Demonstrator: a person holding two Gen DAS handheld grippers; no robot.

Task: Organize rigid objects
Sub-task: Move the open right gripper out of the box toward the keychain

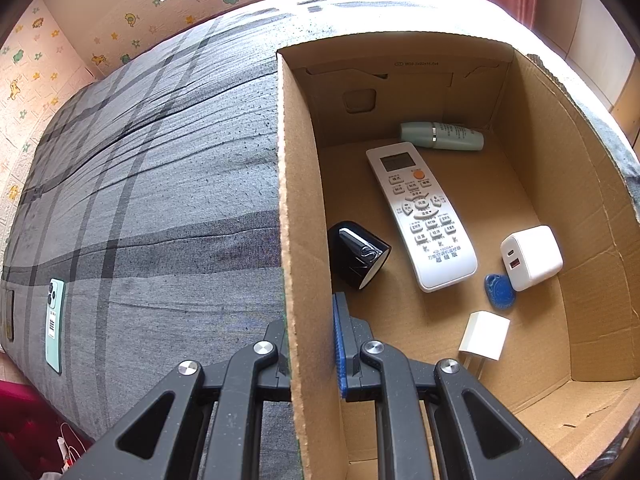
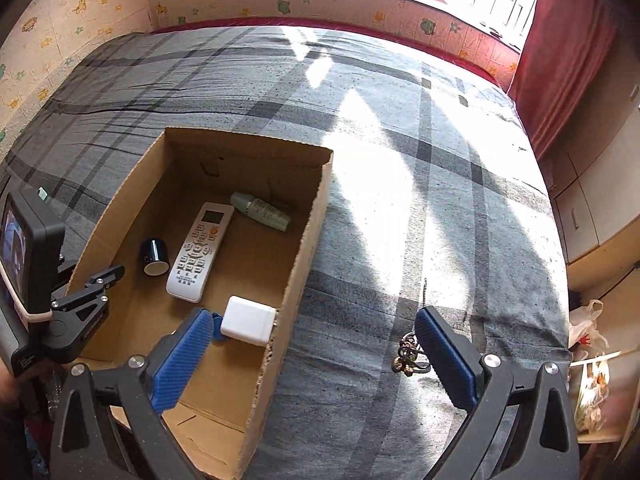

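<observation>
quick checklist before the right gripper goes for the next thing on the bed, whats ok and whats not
1. Right gripper open and holding nothing: ok.
2. Left gripper shut on the box wall, steadying the box: ok.
3. Next item within sight: ok, a bunch of keys lies on the bed beside the right finger.
4. Keys lined up between the fingers: not ok, they sit close against the right finger, off centre.
5. Free floor in the box for another item: ok, bare cardboard between the remote and the far wall.
6. Anything else left outside: not ok, a phone lies on the bed to the left of the box.
</observation>
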